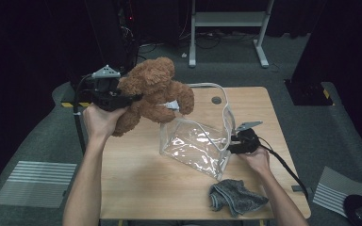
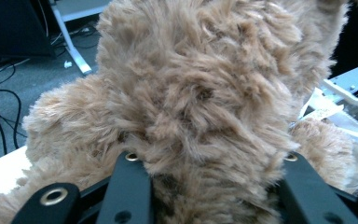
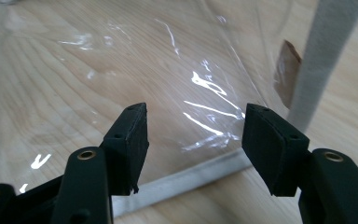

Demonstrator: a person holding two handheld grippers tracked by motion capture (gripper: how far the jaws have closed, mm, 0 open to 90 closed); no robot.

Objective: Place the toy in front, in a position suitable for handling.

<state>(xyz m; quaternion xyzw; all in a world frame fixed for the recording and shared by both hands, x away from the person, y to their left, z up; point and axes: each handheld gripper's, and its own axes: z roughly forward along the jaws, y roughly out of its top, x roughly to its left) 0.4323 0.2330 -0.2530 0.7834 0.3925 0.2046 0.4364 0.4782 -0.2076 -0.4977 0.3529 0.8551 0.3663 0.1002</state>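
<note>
Left jaws: clamped on the teddy bear (image 1: 153, 94), pads sunk in the fur at both sides of its body, as seen in the left gripper view; left gripper (image 1: 115, 98) carrying the bear in the air.
Right jaws: standing wide apart, nothing pinched between them; right gripper (image 1: 233, 145) just at the right edge of the clear bag (image 1: 195, 143), white trim (image 3: 186, 179) running below the pads.
Table (image 1: 141, 174): under the bag, bare wood around it.
Teddy bear: above and left of the bag, well off the table, one arm hanging over the bag's back corner.
Clear bag: lying tilted, mouth facing up and right, handle (image 1: 214, 87) arched at the back.
Grey cloth (image 1: 235, 197): in front of the bag, near its lower right corner, apart from it.
Risk, bag: probably slack and unheld, so likely to slide or fold shut once the bear pushes in.
Risk, bear: bulky against the mouth; limbs may catch on the trim or handle.
Risk, right jaws: may close on film alone, then slip.
</note>
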